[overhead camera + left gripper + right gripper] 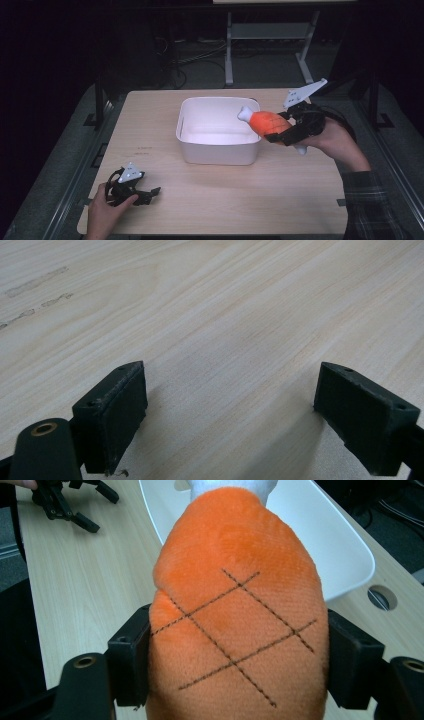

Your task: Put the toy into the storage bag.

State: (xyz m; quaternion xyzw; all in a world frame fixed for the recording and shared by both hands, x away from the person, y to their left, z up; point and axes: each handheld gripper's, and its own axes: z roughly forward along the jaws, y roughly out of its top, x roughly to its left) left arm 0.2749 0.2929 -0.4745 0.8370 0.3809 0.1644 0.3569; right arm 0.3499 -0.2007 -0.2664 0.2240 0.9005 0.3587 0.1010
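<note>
High view has the right gripper [280, 134] clamped on the plush drumstick [265, 122] at the white bin's [218, 150] rim just ahead, not yet dropped in; left gripper [150, 192] rests open

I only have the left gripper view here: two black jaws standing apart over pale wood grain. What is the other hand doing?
Observer: The right gripper is shut on an orange plush drumstick toy with a white bone end, jaws pressing its sides.
Operator: Where is that toy relative to anything else?
Observer: In the high view it is held in the air at the right rim of a white rectangular plastic tub, bone end pointing over the tub.
Operator: Anything in the tub?
Observer: Its visible inside looks bare in the high view.
Operator: And where does my gripper sit?
Observer: The left gripper rests low at the near left corner of the light wooden table, well apart from the tub.
</note>
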